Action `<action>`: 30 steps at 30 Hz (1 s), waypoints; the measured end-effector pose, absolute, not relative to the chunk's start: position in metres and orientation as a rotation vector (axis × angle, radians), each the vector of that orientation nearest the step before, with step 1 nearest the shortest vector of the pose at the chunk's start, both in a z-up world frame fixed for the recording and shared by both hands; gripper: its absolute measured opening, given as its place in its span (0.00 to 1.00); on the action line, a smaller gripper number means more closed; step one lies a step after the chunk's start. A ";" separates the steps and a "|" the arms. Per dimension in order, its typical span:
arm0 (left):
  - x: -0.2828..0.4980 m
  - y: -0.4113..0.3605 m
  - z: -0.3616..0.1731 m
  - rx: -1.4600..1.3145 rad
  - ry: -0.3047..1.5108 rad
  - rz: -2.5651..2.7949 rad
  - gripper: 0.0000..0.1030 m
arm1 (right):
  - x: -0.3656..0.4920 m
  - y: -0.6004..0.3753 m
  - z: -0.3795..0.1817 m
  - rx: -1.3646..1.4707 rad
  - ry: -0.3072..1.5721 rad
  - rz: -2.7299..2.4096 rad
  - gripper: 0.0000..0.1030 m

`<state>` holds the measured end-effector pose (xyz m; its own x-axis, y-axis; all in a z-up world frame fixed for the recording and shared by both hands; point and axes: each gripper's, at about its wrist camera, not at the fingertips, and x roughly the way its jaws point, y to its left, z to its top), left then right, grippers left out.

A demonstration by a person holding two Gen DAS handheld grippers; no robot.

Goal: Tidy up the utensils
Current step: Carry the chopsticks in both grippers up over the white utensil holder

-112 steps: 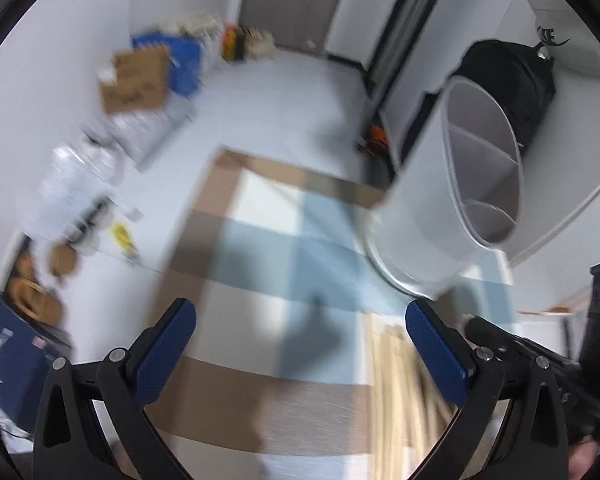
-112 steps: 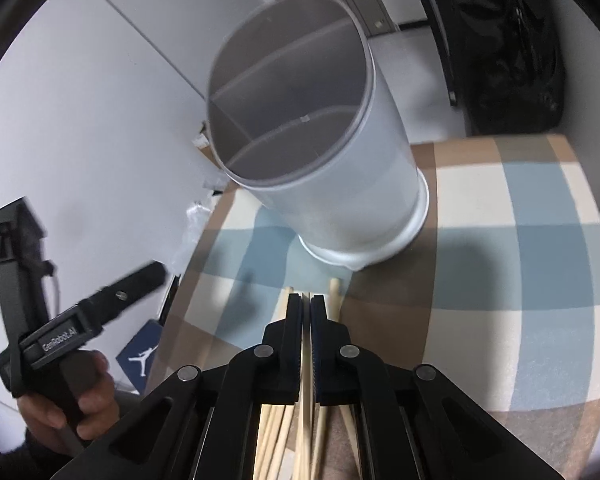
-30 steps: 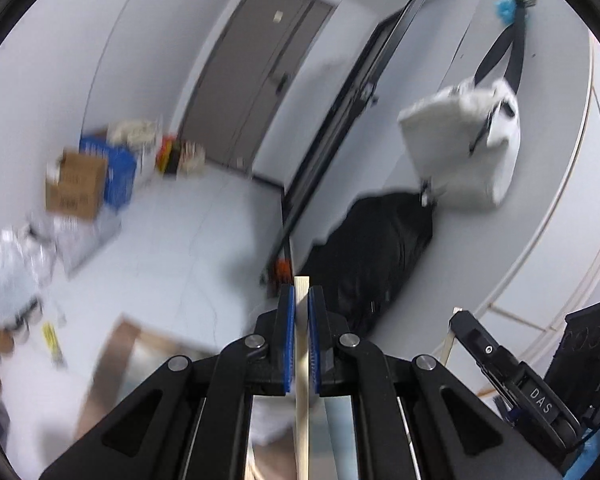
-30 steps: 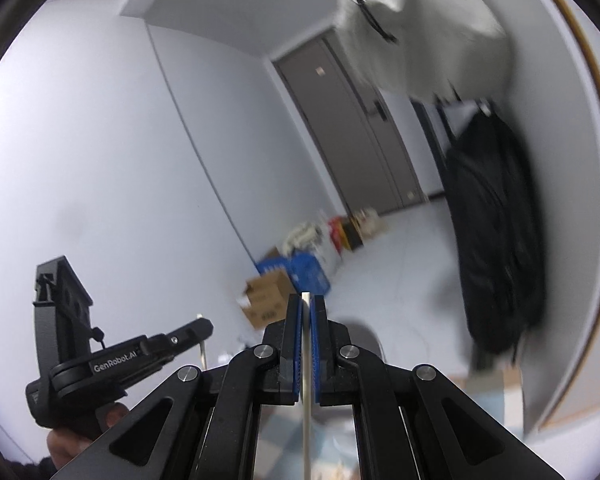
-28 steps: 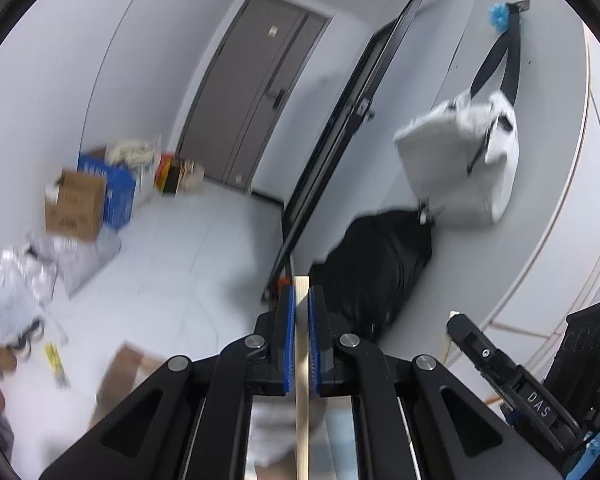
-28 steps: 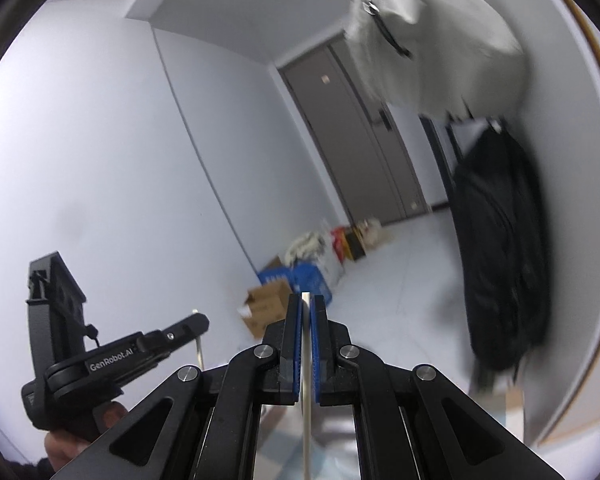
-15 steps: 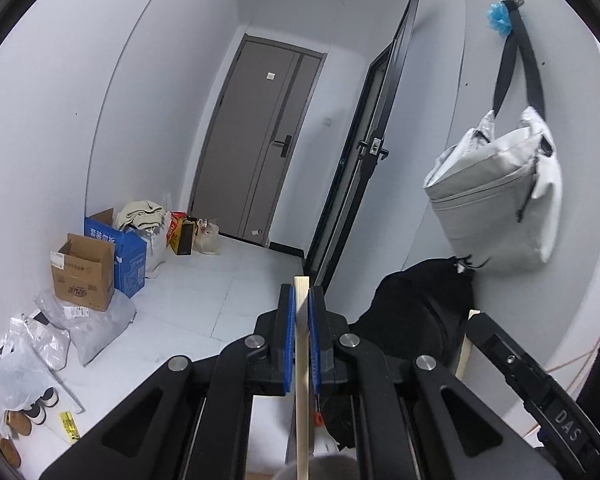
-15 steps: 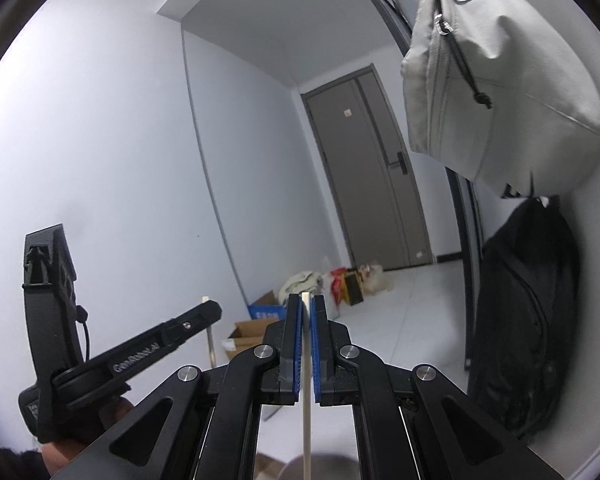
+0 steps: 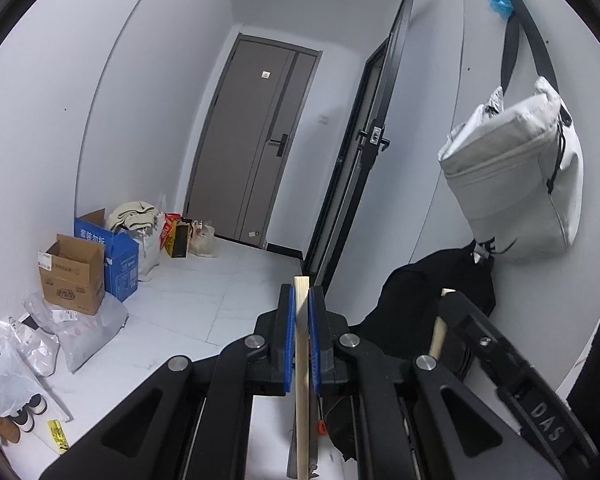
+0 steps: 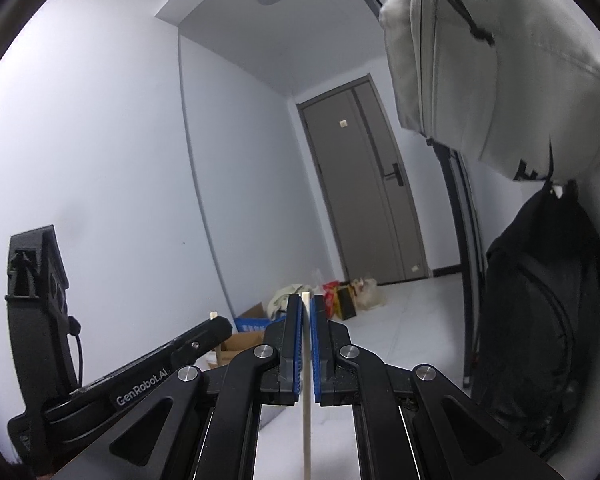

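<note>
Left wrist view, change: half a second ago the grey bag (image 9: 516,184) hung nearer the middle; it now sits further right, and the cardboard box (image 9: 70,274) has moved slightly right.
Left wrist view, jaws: left gripper (image 9: 299,332) clamped on a wooden chopstick (image 9: 302,392), upright between the blue pads, its tip just above them.
Right wrist view, change: the door (image 10: 374,192) sits further right than before.
Right wrist view, jaws: right gripper (image 10: 307,344) closed on a thin chopstick (image 10: 307,408), upright between the pads.
</note>
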<state>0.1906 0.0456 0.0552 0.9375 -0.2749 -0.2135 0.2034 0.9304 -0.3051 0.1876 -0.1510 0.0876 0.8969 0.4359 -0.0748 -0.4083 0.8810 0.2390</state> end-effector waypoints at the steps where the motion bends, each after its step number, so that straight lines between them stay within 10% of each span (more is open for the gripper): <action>1: 0.189 0.043 0.055 -0.273 0.256 -0.254 0.02 | 0.183 -0.148 0.084 0.216 0.122 0.447 0.03; 30: 0.166 0.030 0.032 -0.228 0.464 -0.515 0.03 | 0.149 -0.172 0.054 0.266 0.314 0.558 0.06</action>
